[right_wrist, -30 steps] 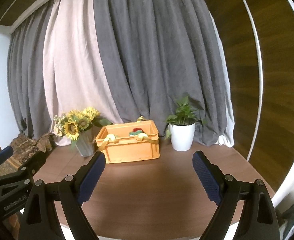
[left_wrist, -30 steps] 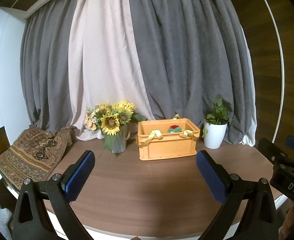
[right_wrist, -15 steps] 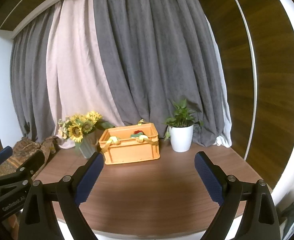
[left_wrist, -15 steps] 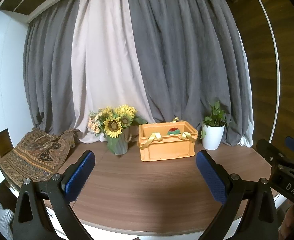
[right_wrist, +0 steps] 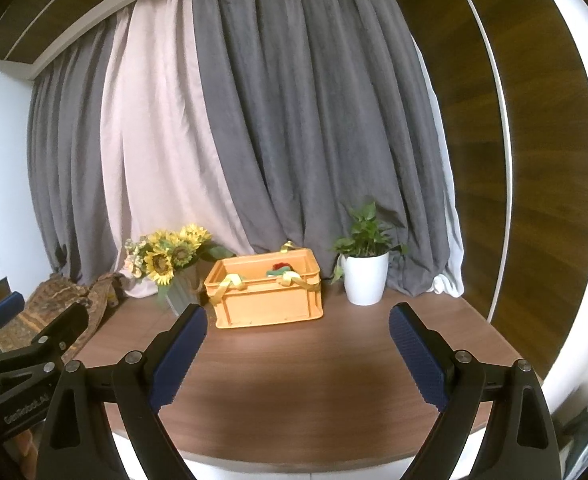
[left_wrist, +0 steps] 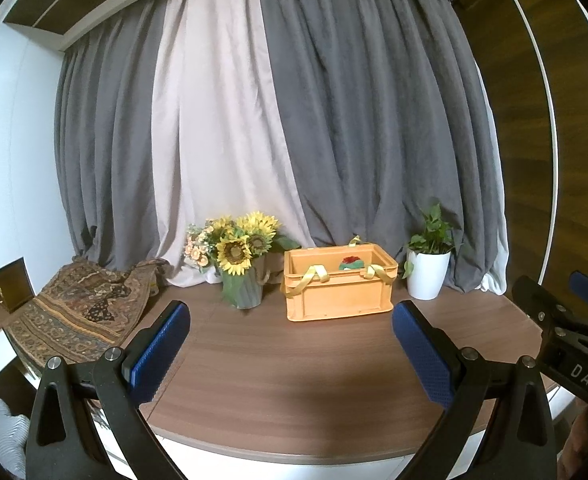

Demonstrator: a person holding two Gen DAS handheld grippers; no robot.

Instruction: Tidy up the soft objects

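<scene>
Grey and pale curtains back the wooden table (left_wrist: 294,360) in your left view, where your left gripper (left_wrist: 290,344) gapes empty, while your right view shows the right gripper (right_wrist: 297,344) equally wide and empty, the soft objects (right_wrist: 280,269) already in the orange crate (right_wrist: 268,300), so seemingly only withdrawal remains.

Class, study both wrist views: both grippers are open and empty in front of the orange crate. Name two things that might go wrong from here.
1. The sunflower vase stands close beside the orange crate; a reach by the left gripper might tip it.
2. Yellow straps droop over the crate's rim, so the right gripper may snag one instead of the red and green soft item inside.
</scene>
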